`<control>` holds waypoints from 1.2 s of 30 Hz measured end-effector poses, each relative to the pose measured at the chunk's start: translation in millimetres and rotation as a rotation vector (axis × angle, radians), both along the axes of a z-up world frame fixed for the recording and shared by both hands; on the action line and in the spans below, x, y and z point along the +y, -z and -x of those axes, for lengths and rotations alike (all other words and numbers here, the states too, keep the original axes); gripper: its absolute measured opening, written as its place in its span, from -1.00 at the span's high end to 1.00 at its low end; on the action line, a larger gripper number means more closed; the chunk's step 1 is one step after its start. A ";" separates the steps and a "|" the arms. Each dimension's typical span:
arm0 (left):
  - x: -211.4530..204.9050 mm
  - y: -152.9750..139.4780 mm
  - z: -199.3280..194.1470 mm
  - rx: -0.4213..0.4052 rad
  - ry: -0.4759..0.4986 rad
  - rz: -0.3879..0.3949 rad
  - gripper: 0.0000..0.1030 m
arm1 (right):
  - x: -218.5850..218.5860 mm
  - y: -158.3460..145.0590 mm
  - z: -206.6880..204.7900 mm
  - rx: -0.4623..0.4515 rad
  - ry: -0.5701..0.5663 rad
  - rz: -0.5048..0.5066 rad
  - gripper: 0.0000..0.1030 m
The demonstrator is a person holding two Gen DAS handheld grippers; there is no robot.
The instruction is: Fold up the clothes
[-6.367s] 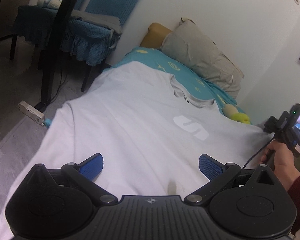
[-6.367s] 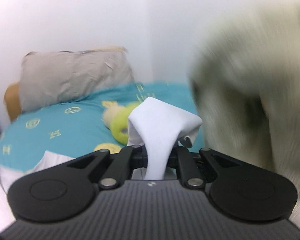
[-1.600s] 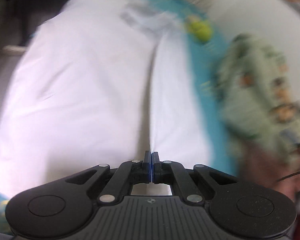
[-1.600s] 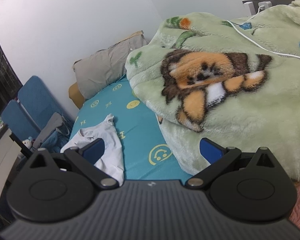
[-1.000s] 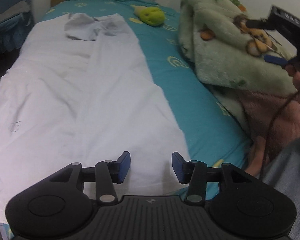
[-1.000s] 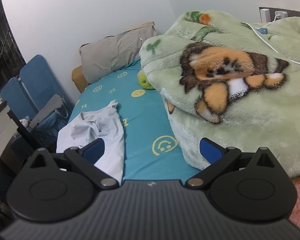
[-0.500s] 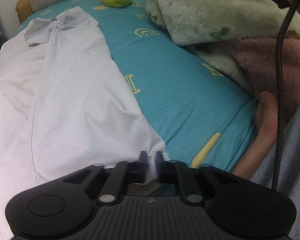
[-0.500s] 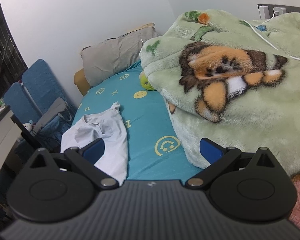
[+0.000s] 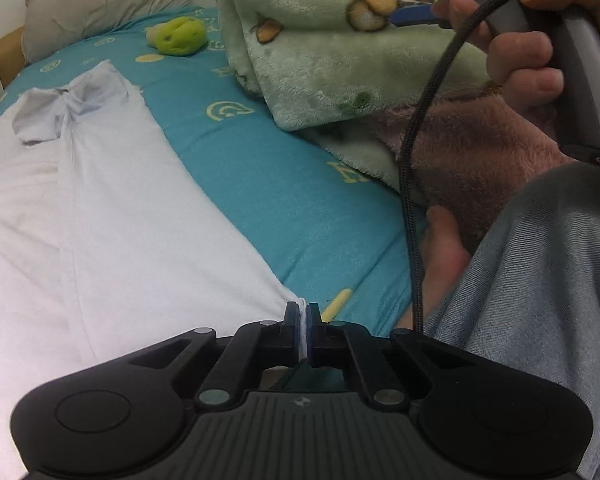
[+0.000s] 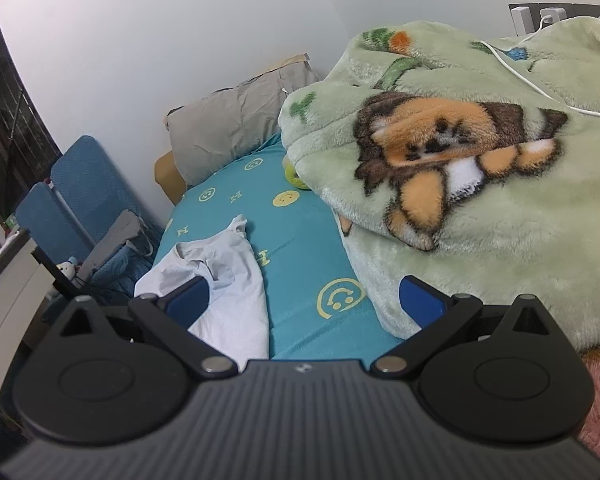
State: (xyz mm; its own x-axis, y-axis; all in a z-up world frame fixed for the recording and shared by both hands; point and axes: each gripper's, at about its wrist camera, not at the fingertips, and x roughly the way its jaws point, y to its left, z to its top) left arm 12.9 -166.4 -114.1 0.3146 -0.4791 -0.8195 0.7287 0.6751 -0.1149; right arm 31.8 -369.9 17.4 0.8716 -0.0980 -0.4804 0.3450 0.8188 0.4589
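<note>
A white T-shirt (image 9: 112, 216) lies spread on the teal bed sheet (image 9: 284, 168), its right side folded inward and its crumpled collar at the far end. My left gripper (image 9: 303, 316) is shut on the shirt's near right bottom corner, a strip of white cloth pinched between the blue pads. In the right wrist view the shirt's collar end (image 10: 220, 280) lies left of centre. My right gripper (image 10: 304, 300) hangs above the bed, open and with nothing in it, held by a person's hand (image 9: 524, 52) at the top right of the left wrist view.
A green fleece blanket with a lion print (image 10: 460, 184) is heaped on the right over a pink blanket (image 9: 472, 160). A grey pillow (image 10: 236, 120) and a green plush toy (image 9: 178, 36) lie at the head. The person's knee in denim (image 9: 540, 300) is close right. Blue chairs (image 10: 80, 200) stand beside the bed.
My left gripper came down to the shirt's near right corner and its jaws went from half open to shut on the cloth. The right gripper stayed open and nearly still.
</note>
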 end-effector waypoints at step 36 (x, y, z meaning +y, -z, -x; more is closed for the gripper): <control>76.8 -6.9 -357.2 -0.129 -0.616 0.268 -0.52 | 53.7 26.5 -74.6 0.102 -0.096 0.062 -1.00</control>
